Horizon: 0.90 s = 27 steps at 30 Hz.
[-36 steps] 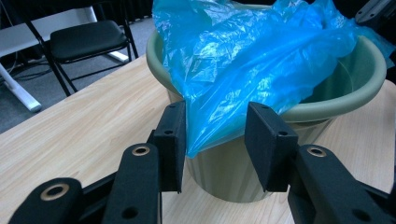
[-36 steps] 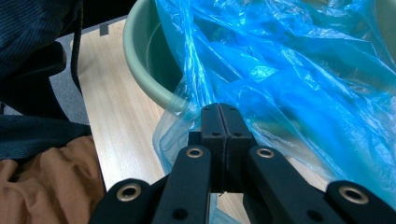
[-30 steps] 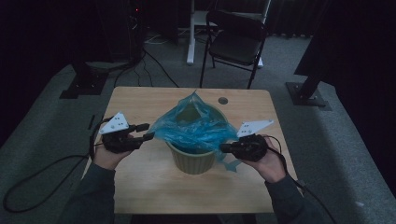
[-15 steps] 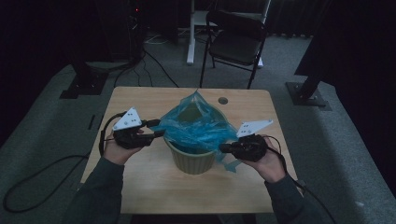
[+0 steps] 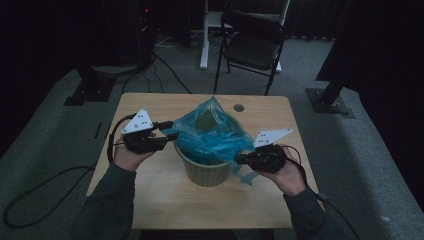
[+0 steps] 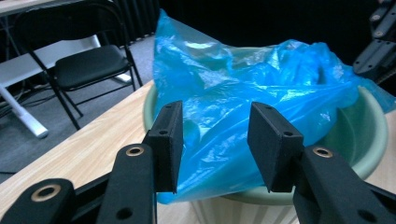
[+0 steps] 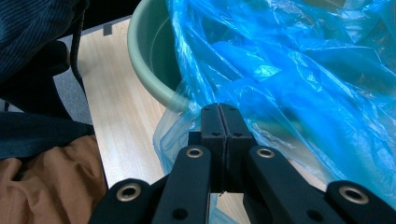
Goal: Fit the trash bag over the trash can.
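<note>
High view: a wooden table (image 5: pixel 150 200) carries a pale green bin (image 5: pixel 206 170) at its middle, with a blue plastic bag (image 5: pixel 212 135) set loosely into it and rising in a peak above the rim. The bag is crumpled inside the bin rather than spread; nothing else can be made out in it. The right gripper (image 5: pixel 240 159), at the bin's right side, has its jaws clenched on a fold of the bag that hangs outside the rim. The left gripper (image 5: pixel 172 131) hovers at the bin's left rim with its jaws released, the bag's left edge just ahead of its pads (image 6: pixel 169 140), untouched.

The step in hand appears to be lining the bin. It is probably done best by closing the left jaws on a single layer near the bag's edge, then drawing that edge outward and down over the rim while the right grip holds the opposite side steady.
</note>
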{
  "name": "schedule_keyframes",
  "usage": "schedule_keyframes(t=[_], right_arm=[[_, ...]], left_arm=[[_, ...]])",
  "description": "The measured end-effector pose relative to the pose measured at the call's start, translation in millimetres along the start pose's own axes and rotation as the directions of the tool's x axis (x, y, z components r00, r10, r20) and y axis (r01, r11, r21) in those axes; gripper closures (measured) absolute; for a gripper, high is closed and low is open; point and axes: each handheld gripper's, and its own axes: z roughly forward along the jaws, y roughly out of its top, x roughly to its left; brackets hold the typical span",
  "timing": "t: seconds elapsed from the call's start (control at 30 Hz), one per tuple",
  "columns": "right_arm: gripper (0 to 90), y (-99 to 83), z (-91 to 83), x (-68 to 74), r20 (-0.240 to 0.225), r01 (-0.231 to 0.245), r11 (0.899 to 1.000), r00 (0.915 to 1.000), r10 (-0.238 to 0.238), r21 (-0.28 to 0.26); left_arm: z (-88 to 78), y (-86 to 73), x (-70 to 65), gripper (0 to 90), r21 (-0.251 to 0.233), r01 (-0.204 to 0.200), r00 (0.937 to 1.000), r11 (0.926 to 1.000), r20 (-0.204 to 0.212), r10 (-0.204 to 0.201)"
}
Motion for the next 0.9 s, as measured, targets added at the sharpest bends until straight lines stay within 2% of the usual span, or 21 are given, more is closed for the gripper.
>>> schedule_keyframes(t=[0.17,0.2,0.33,0.47,0.6,0.77,0.9], right_arm=[[89.9,0.1,0.2,0.0,-0.001,0.001,1.000,1.0000,-0.001,0.001],[89.9,0.2,0.3,0.0,-0.001,0.000,1.000,1.0000,0.000,0.001],[89.9,0.6,0.6,0.1,-0.008,-0.002,1.000,1.0000,0.002,0.004],[89.8,0.4,0.6,0.2,-0.009,-0.001,1.000,1.0000,0.001,0.006],[89.7,-0.3,0.3,0.1,-0.010,0.001,1.000,1.0000,-0.001,0.007],[89.8,0.5,1.2,0.2,-0.014,0.002,1.000,0.9999,-0.002,0.010],[89.7,0.6,1.4,0.8,-0.014,0.004,1.000,0.9999,-0.003,0.011]], left_arm=[[-4.6,0.2,3.4,56.8,-0.006,0.008,1.0000,0.9999,-0.001,-0.008],[-5.1,1.0,3.7,56.8,-0.020,0.018,0.9996,0.9996,0.020,-0.017],[-1.4,6.9,0.7,57.0,-0.023,0.003,0.9996,0.9997,0.029,-0.002],[0.2,12.3,0.9,56.5,-0.031,-0.006,0.9999,0.9995,0.014,0.006],[-2.9,11.9,4.4,56.5,-0.046,0.017,0.9998,0.9988,0.013,-0.017],[9.6,13.4,-2.7,55.8,0.014,-0.023,0.9989,0.9997,0.041,0.022],[19.7,13.9,-6.5,55.4,0.040,-0.039,0.9981,0.9984,0.050,0.037]])
